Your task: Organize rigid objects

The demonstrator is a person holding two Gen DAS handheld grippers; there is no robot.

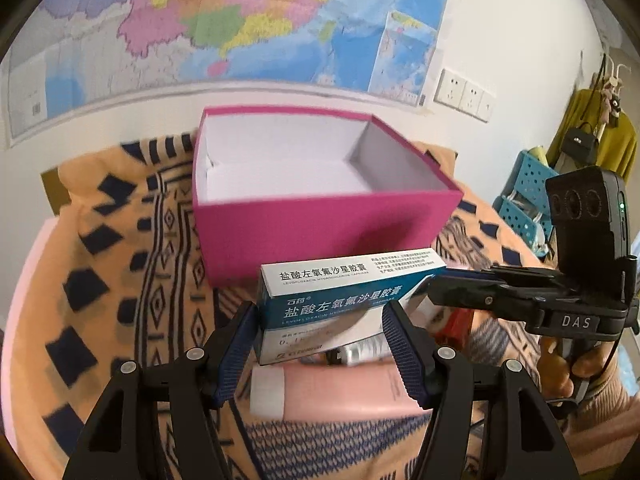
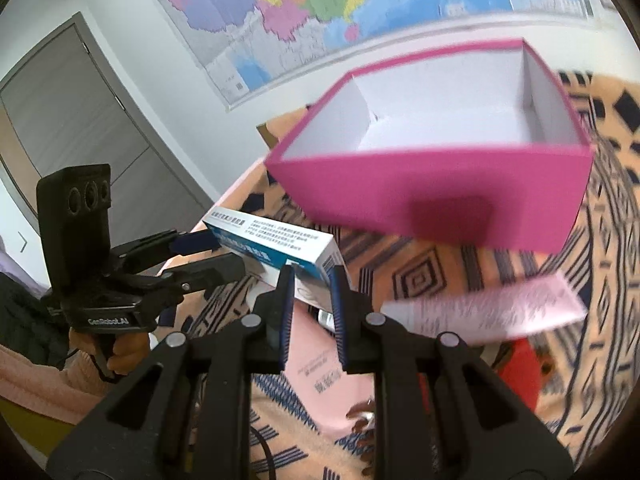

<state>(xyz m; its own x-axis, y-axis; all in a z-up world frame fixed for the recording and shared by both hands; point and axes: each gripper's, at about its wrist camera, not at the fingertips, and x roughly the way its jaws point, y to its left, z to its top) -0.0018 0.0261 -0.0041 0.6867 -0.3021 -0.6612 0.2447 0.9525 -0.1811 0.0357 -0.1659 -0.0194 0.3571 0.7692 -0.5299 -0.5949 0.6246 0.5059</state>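
A: Wall map (image 1: 224, 20) behind, patterned orange blanket (image 1: 120, 248) as the work surface. Pink box (image 1: 320, 216) sits at 12 o'clock from both grippers, open top, white inside, nothing in it.

B: Grip state?

A: Left gripper (image 1: 320, 344) pinches the long sides of the medicine carton (image 1: 340, 300), pads on both sides. Right gripper (image 2: 312, 300) brackets the carton's short end (image 2: 276, 256); jaws narrow, pads at the carton, but contact unclear, so I cannot tell if it's clamped.

B: Step?

A: Looks like lift and transfer. Carton is off the blanket, just short of the box's near wall, above a pink tube (image 1: 340, 392) (other small items at 3 o'clock, blurred).

B: Next?

A: Probably raise over the rim, carry toward 12, release inside. The right gripper needs to clear first.

B: Carton itself?

A: White and teal, Chinese print, rigid, corners square, undented.
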